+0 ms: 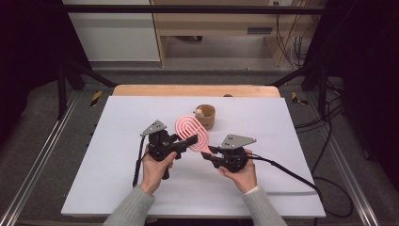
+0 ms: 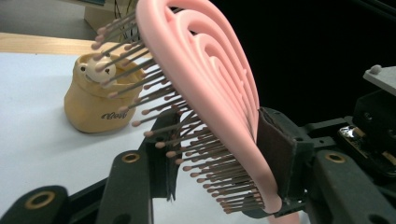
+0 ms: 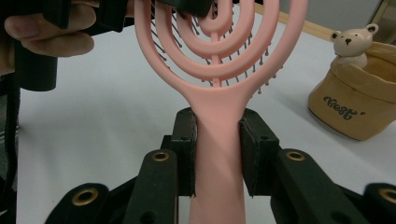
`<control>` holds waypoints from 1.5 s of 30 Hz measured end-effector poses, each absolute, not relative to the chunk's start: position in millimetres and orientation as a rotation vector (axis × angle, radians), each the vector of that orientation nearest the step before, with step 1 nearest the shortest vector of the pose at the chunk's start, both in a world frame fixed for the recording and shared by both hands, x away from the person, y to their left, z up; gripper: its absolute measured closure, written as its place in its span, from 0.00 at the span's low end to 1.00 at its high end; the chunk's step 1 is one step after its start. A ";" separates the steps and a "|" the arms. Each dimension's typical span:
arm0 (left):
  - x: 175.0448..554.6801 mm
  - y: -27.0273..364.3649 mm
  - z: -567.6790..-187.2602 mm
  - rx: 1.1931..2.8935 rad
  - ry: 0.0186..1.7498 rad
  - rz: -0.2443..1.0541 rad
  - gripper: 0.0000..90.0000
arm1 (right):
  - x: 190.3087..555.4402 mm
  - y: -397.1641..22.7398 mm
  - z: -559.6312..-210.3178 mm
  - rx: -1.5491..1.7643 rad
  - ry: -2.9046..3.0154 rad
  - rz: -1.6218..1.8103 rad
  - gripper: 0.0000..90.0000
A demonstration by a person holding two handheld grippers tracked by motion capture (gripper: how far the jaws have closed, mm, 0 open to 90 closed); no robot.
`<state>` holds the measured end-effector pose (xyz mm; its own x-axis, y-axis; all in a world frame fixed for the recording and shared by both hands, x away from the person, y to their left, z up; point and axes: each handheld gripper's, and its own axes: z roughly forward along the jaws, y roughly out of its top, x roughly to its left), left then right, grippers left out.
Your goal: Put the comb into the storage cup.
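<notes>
My right claw (image 3: 217,154) gripped pink hairbrush (image 3: 219,70) handle; left claw (image 2: 219,158) pinched its head, steadying handover above desk (image 1: 141,188).

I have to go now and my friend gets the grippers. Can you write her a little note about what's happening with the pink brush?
Right gripper: shut on the handle of the pink hairbrush.
Left gripper: jaws on either side of the brush head, one against the pink back, one in the bristles; I cannot tell if it is squeezing.
The brush is held up above the white table, in front of the tan bear cup, which stands farther back.
Done: the brush is picked up.
Left: probably passing it between grippers or putting it in the cup; keep one gripper tight.
</notes>
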<state>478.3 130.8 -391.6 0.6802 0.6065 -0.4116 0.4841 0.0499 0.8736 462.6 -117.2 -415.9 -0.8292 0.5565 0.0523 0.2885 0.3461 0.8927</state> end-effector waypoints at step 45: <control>462.5 116.2 -376.9 1.612 0.822 0.175 0.70 | 462.9 -115.6 -417.6 0.752 2.364 1.497 0.78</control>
<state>462.5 116.2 -376.9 0.7341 0.5923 -0.3322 0.4059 0.0095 0.9139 462.9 -115.6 -417.6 -0.8376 0.5421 0.0674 0.2928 0.3414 0.8931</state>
